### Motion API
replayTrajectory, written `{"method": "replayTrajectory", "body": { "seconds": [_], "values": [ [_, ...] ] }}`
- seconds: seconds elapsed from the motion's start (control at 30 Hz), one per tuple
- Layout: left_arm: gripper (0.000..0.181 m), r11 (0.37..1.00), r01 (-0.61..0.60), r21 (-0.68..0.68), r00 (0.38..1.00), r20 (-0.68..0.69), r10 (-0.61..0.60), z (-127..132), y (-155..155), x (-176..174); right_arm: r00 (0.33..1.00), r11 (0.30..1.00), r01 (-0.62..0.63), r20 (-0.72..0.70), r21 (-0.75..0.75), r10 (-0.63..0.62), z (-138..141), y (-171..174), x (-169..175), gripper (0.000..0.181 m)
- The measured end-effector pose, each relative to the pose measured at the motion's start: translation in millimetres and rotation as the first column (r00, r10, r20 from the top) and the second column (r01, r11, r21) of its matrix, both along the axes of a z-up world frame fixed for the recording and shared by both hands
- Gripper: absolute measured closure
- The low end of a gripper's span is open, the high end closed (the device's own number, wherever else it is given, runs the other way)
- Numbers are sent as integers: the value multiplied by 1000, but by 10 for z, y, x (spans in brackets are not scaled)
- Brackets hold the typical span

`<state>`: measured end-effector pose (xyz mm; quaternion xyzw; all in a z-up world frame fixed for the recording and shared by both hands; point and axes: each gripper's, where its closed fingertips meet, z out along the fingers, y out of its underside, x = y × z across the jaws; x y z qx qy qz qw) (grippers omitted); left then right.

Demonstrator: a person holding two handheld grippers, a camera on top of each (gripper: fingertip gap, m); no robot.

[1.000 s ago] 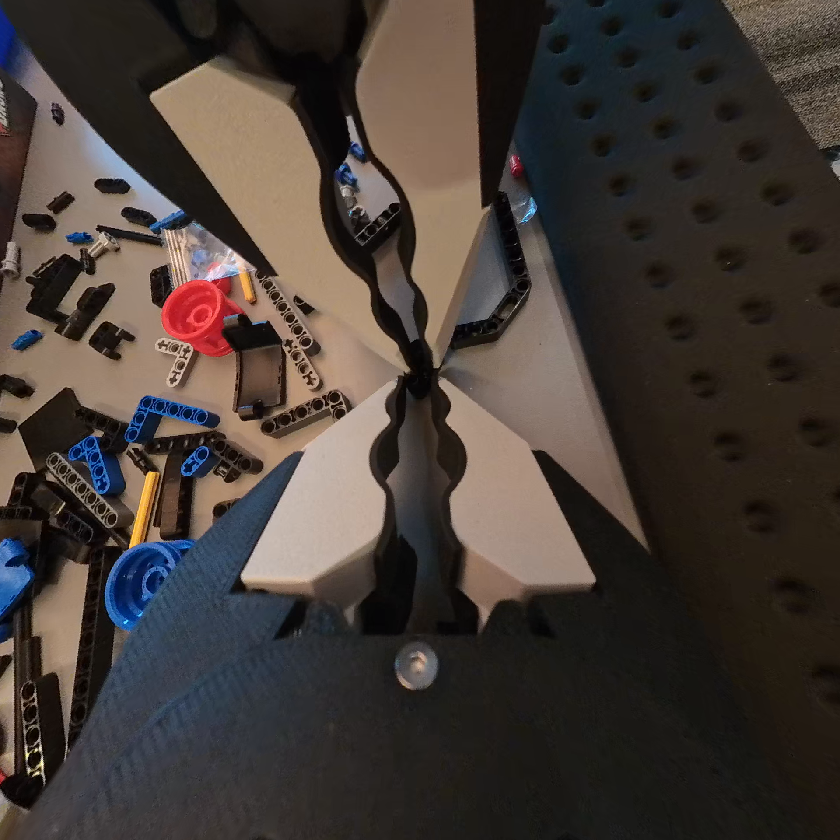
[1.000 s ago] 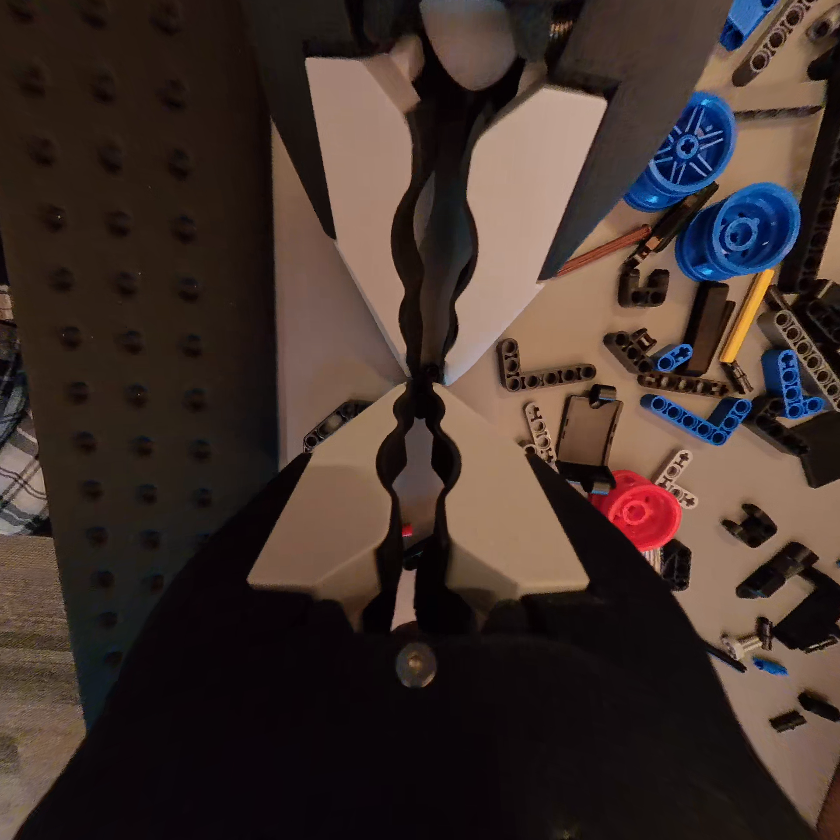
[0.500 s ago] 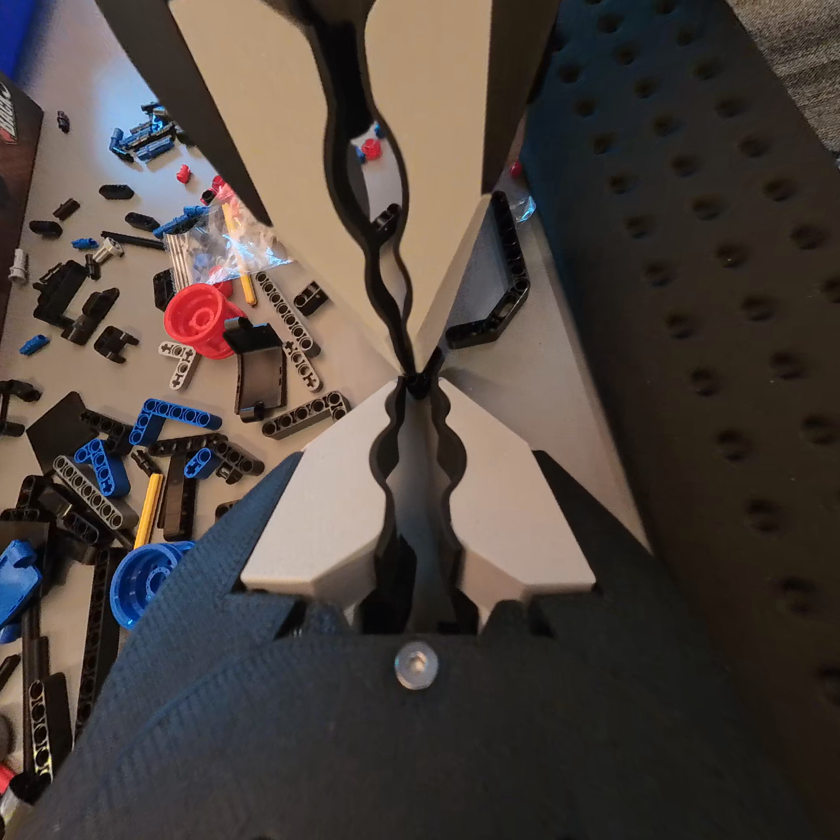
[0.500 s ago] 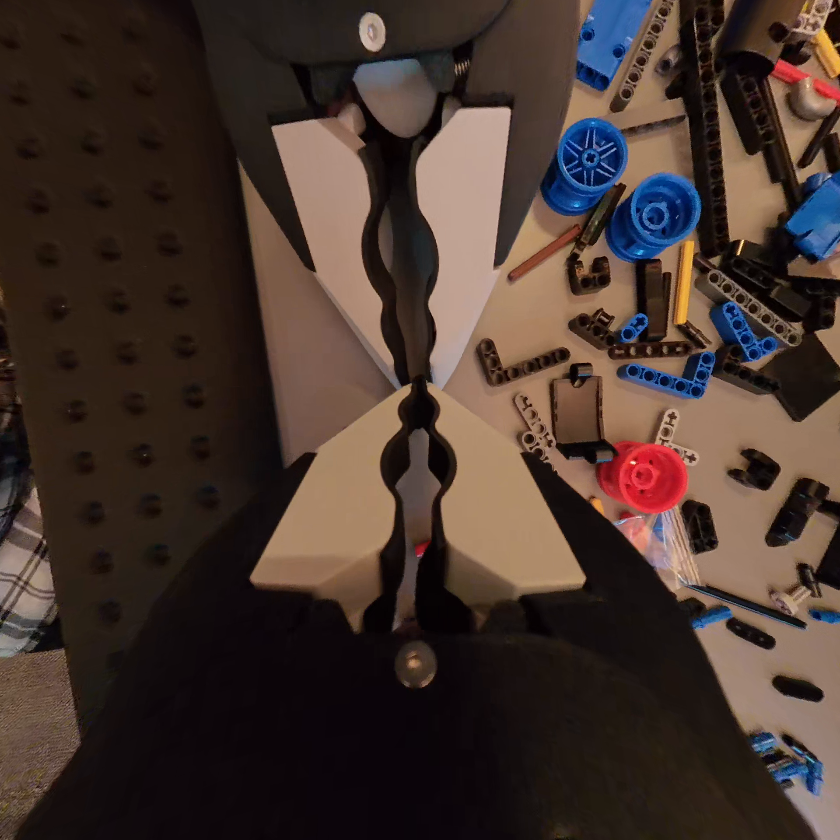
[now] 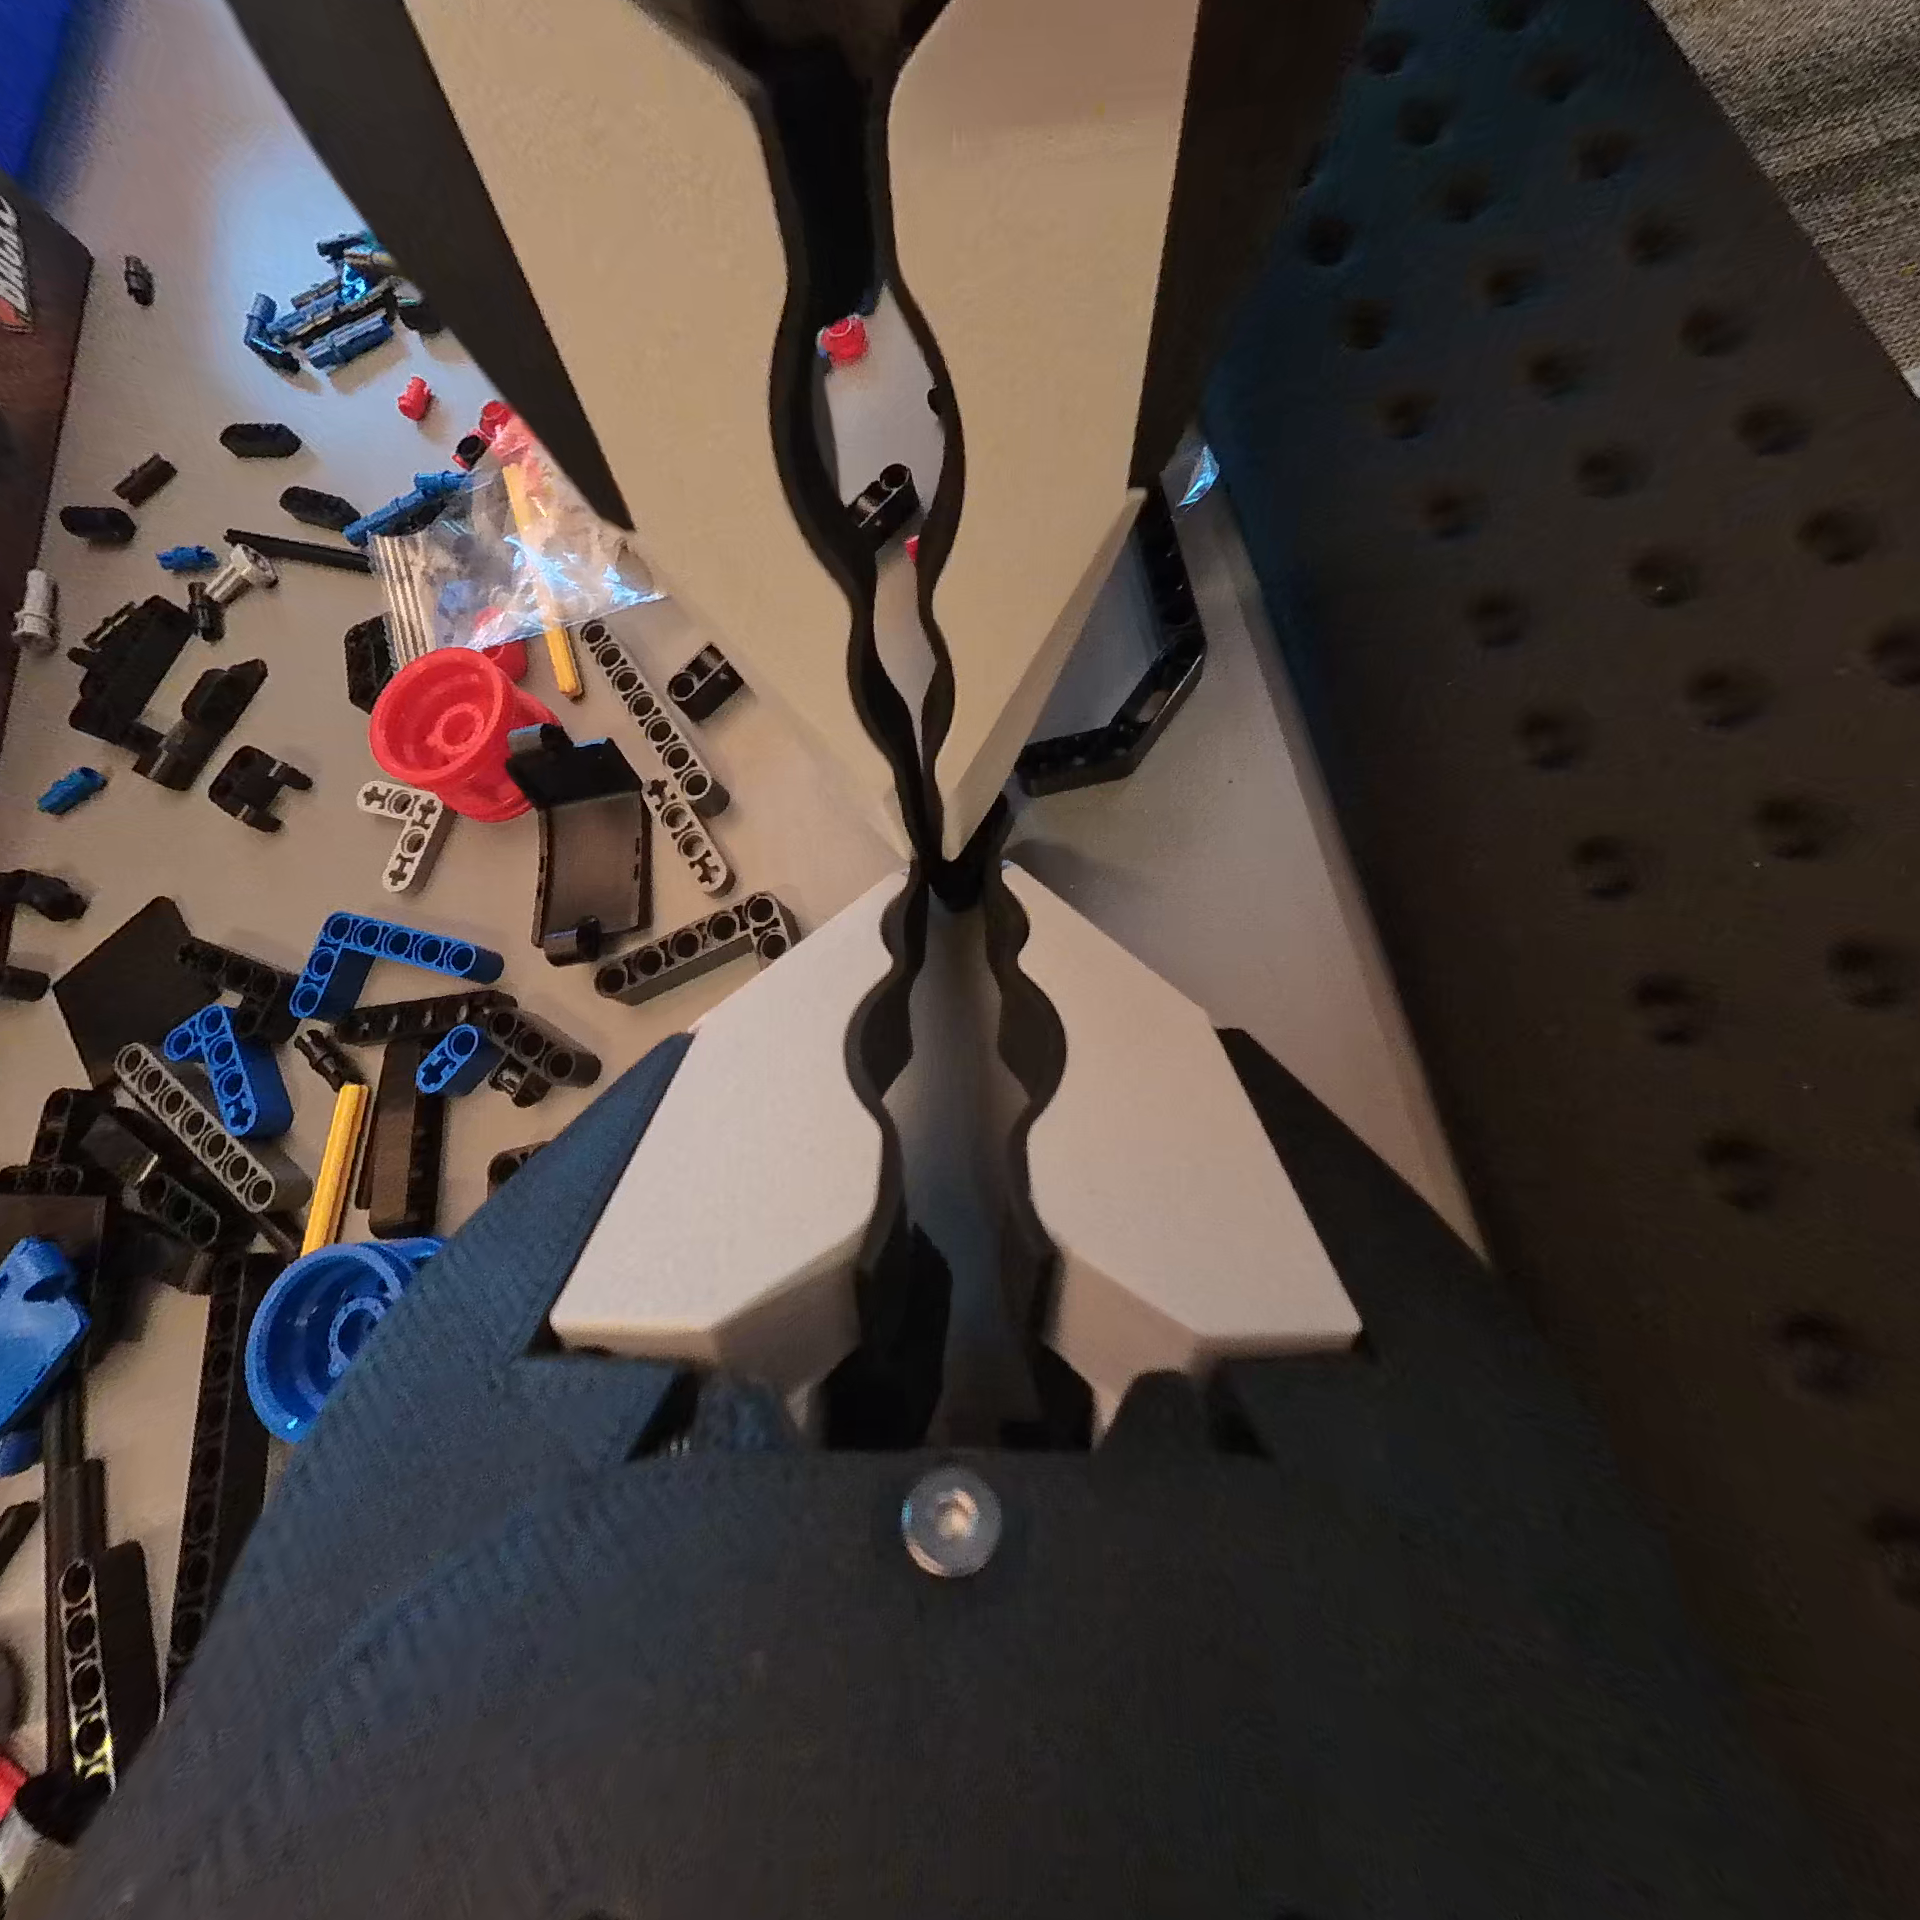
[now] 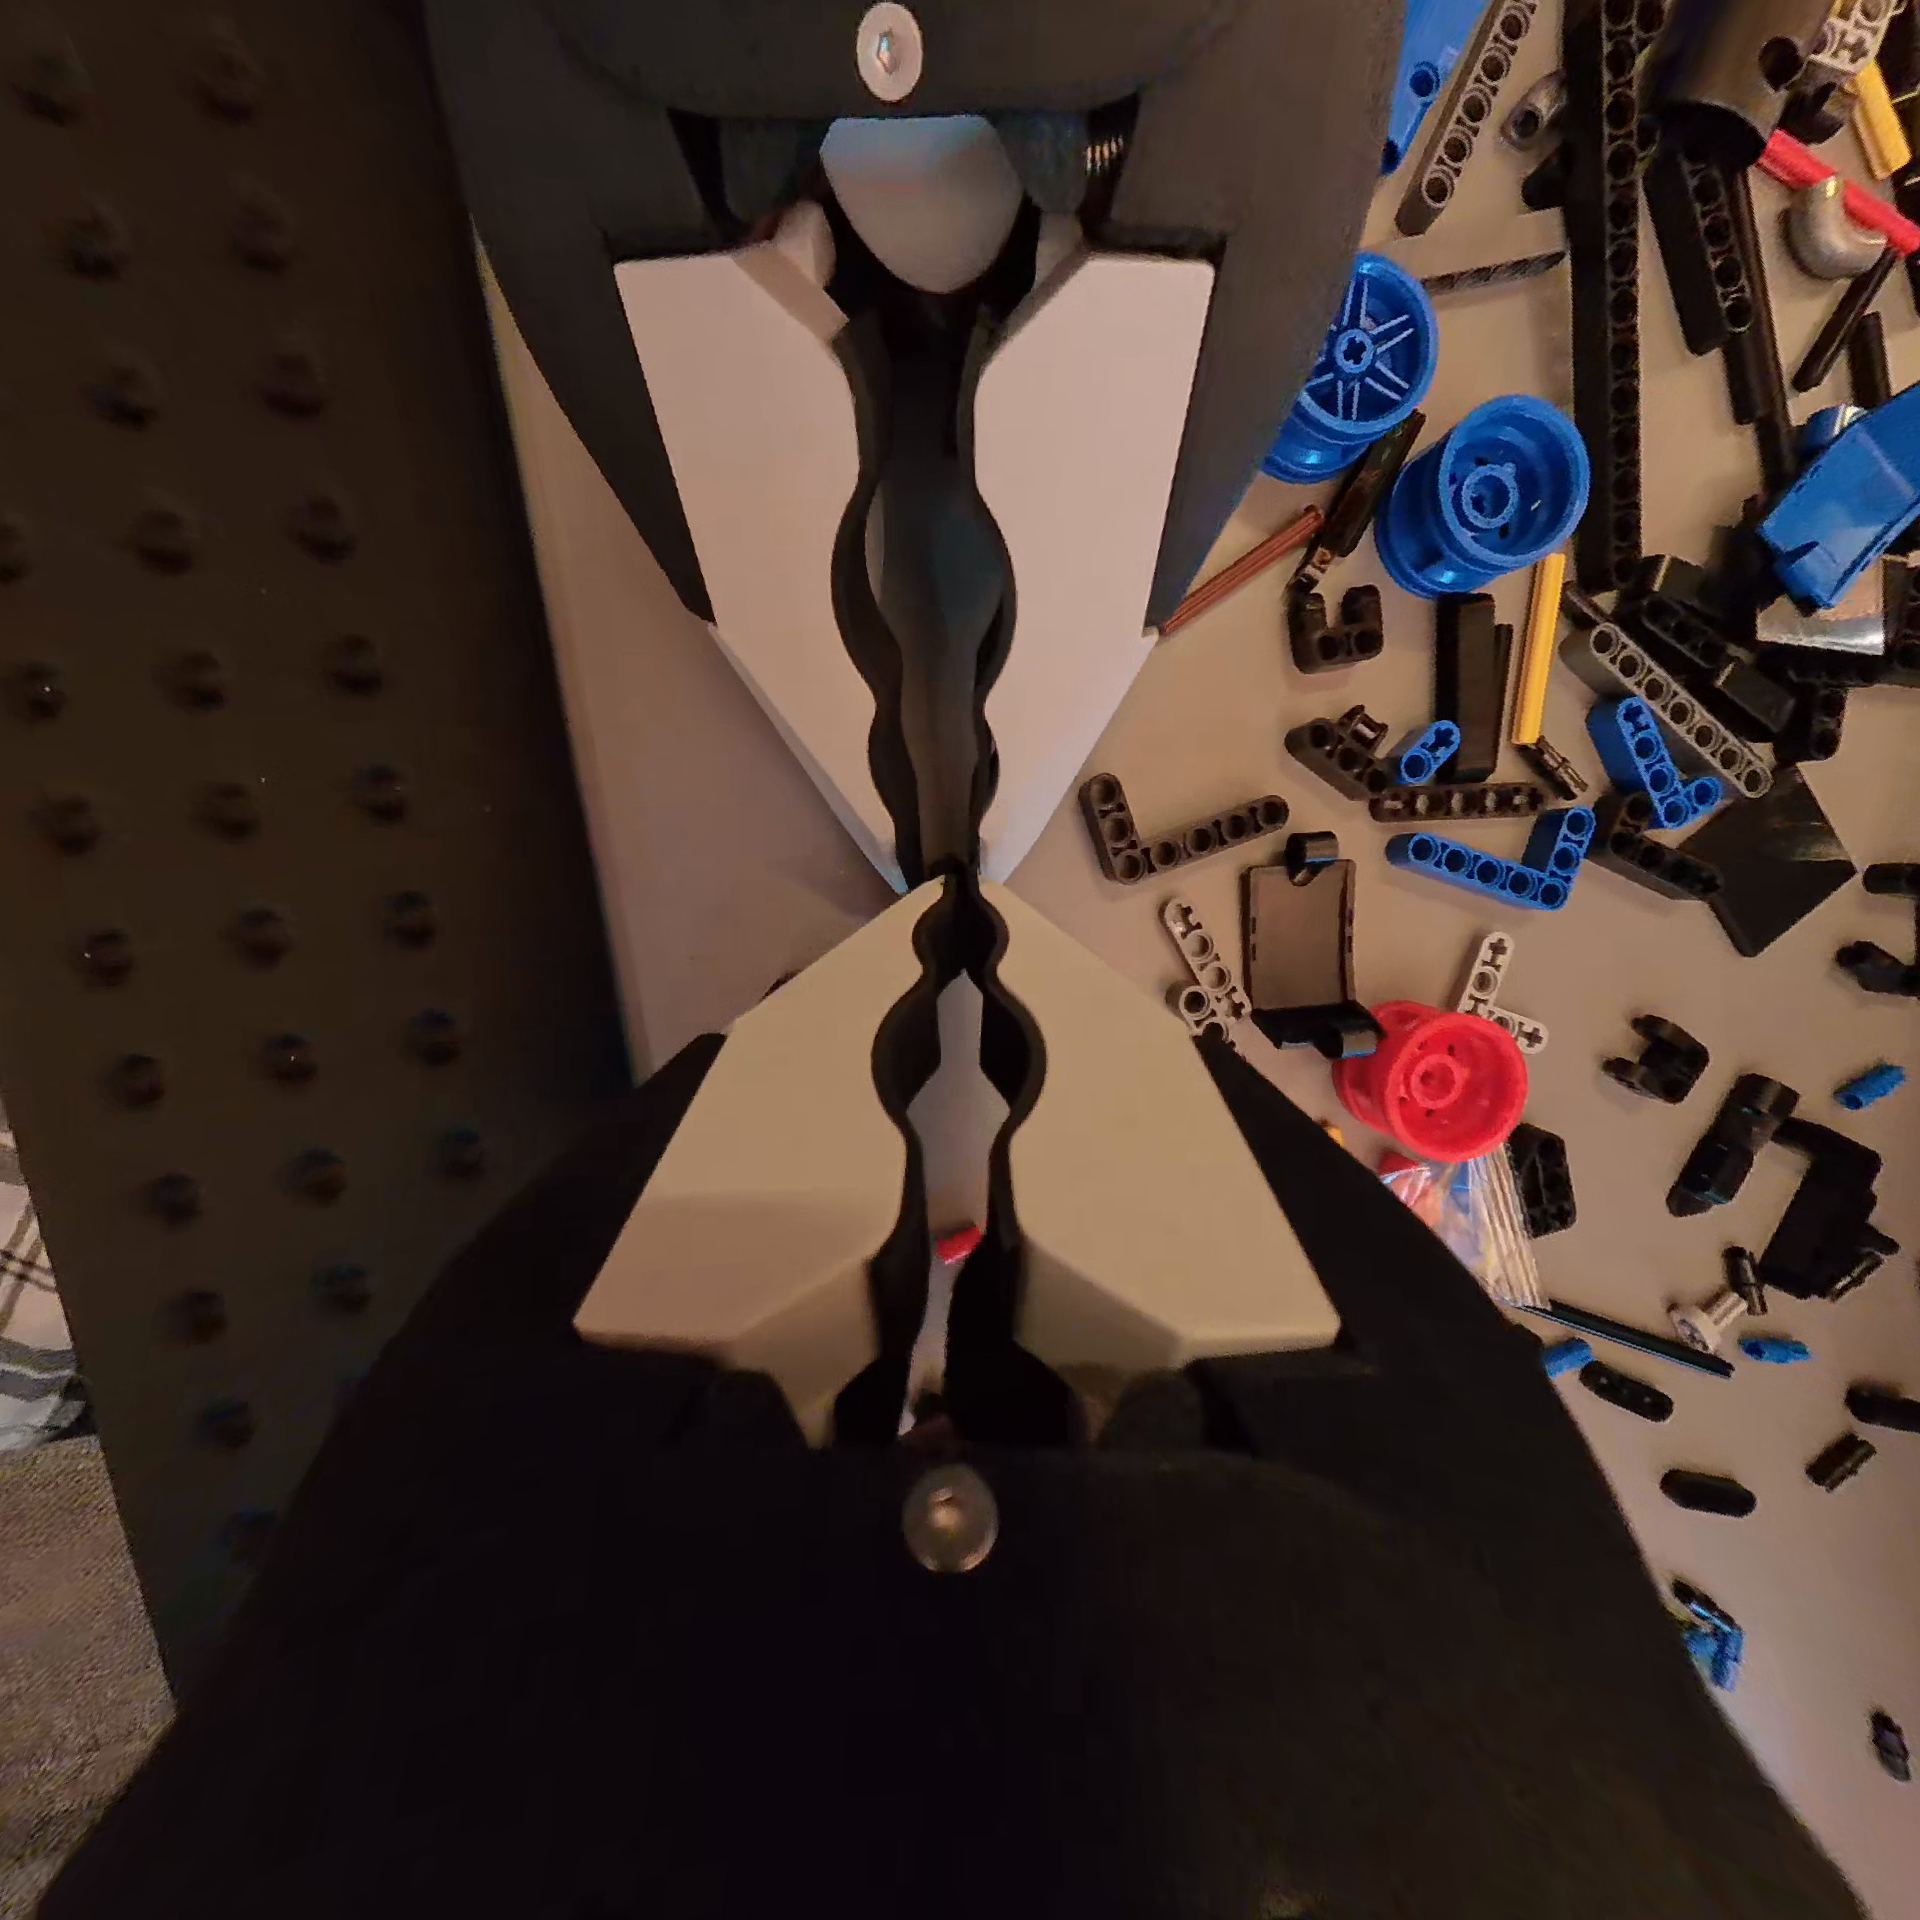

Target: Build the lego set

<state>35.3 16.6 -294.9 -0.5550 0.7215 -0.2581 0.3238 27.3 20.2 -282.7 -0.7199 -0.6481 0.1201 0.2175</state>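
1. The left gripper [image 5: 951,904] is clenched, its two tips pinching a small black piece [image 5: 952,885] of the lego set, which is held off the table [image 5: 1195,935].
2. The right gripper [image 6: 958,909] meets it tip to tip from the opposite side. Its tips are pressed together and touch the same piece. Neither view shows whether it also grips the piece.
3. The left wrist view alone shows a black angled beam [image 5: 1153,686] lying just behind the right gripper's finger.
4. Through the gap between the right gripper's fingers, each view shows a small red piece [image 6: 958,1242] on the table.
5. A black perforated board [image 5: 1610,727] runs along one side of both grippers. It is to the right of the left one and to the left of the right one.
6. On the other side, nearest the tips, lie a dark grey L-beam [image 5: 696,945], a black curved panel [image 5: 587,842] and a red wheel [image 5: 452,732], which touches the panel.
7. Farther out are a blue L-beam [image 5: 390,951] and a clear bag [image 5: 520,566] of small parts.
8. The right wrist view shows two blue wheels [image 6: 1486,494] beside the left gripper's body. The left wrist view shows only one, half hidden.
9. Only the right wrist view reaches a red axle [image 6: 1829,197] at the far edge of the pile.
10. Only the left wrist view shows a dark printed box corner [image 5: 31,312].
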Motion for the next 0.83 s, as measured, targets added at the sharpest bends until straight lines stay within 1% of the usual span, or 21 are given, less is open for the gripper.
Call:
{"method": "replayTrajectory", "body": {
  "seconds": [0.1, 0.13, 0.2, 0.23, 0.3, 0.37, 0.43, 0.5, 0.57, 0.7, 0.83],
  "values": [
    [172, 1000, 1, -9, 1000, -1, -1, 1, 0, 0, 996, 1000, 18, -84, -14, -19, 31, -3, -10, 181],
    [172, 1000, 1, -17, 1000, -2, -1, 1, 2, 0, 991, 999, 28, -129, -23, -30, 64, -6, -20, 178],
    [172, 1000, 4, -30, 1000, -5, -4, 1, 1, 1, 976, 998, 63, -210, 1, -61, 125, 46, -15, 170],
    [172, 999, 4, -33, 1000, -6, -5, 0, 1, 2, 968, 997, 83, -237, 11, -78, 137, 80, 9, 170],
    [172, 999, 7, -37, 1000, -7, -7, 0, -3, 1, 937, 993, 112, -336, 44, -91, 222, 146, 6, 169],
    [172, 999, 6, -49, 1000, -9, -7, -2, -3, 1, 896, 988, 105, -441, 112, -46, 347, 164, -45, 171],
    [171, 998, 7, -61, 1000, -12, -8, -2, -4, 4, 867, 978, 99, -499, 182, 5, 456, 167, -79, 174],
    [170, 998, 8, -70, 1000, -13, -9, -2, -5, 4, 838, 967, 102, -545, 234, 43, 571, 169, -103, 176],
    [169, 997, 5, -75, 1000, -14, -6, -2, -2, 5, 820, 962, 111, -570, 248, 53, 598, 180, -99, 178],
    [166, 997, 2, -80, 1000, -13, -3, 0, 2, 5, 847, 951, 155, -531, 266, 11, 469, 301, 44, 179],
    [161, 997, -2, -75, 1000, -10, 2, 3, 7, 4, 815, 949, 181, -580, 259, 3, 567, 315, 77, 179]
  ]
}}
